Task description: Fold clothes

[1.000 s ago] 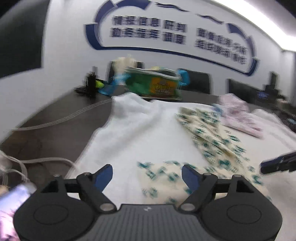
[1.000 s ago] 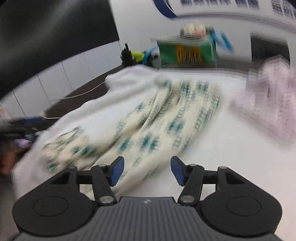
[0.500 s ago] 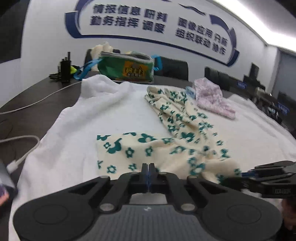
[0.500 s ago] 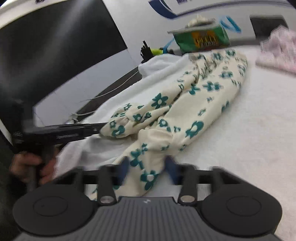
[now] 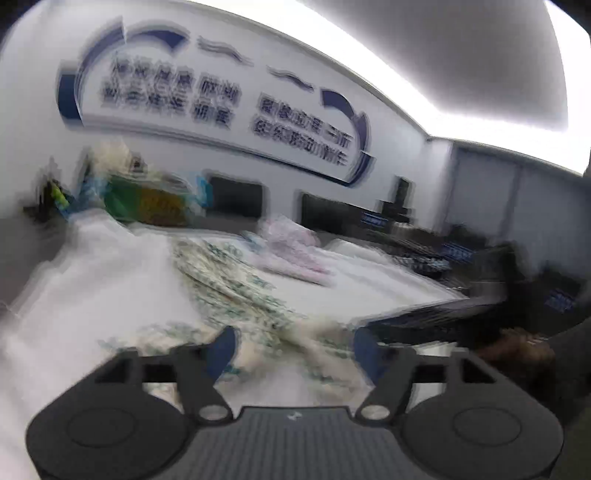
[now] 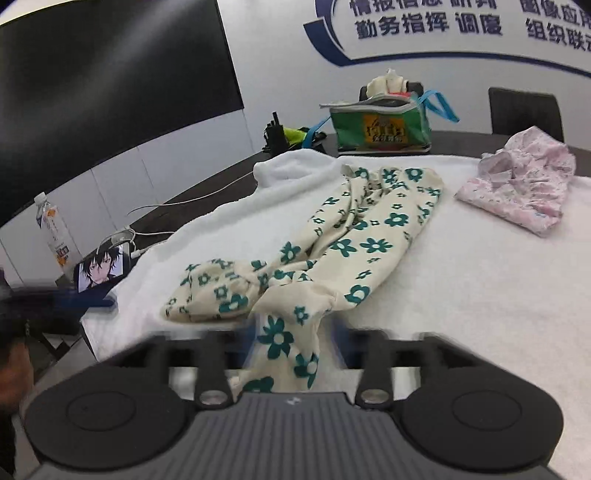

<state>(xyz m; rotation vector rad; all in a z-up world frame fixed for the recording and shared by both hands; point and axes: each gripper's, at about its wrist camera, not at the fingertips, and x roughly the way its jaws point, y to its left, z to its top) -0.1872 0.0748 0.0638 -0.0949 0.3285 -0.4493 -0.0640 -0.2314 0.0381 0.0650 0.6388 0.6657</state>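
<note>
At bottom centre of the right view, the right claw (image 6: pixel 293 345) stands spread with one cream floral garment (image 6: pixel 343 243) running up between its fingers across the white towel (image 6: pixel 480 295). The left claw (image 5: pixel 293 350) is spread too, the blurred garment just ahead. Farther back lie one pink garment (image 6: pixel 524 188) and one green bag (image 6: pixel 380 127) on the bench (image 6: pixel 207 201).

Far wall sign (image 6: pixel 461 22), blue Chinese chars: I read 情报信息 top row, 勤务指挥 调度 below; right part cut off at frame edge. Green bag (image 6: pixel 380 127), far centre: orange logo patch, illegible. Bottle (image 6: pixel 53 236), near left: label unreadable.
</note>
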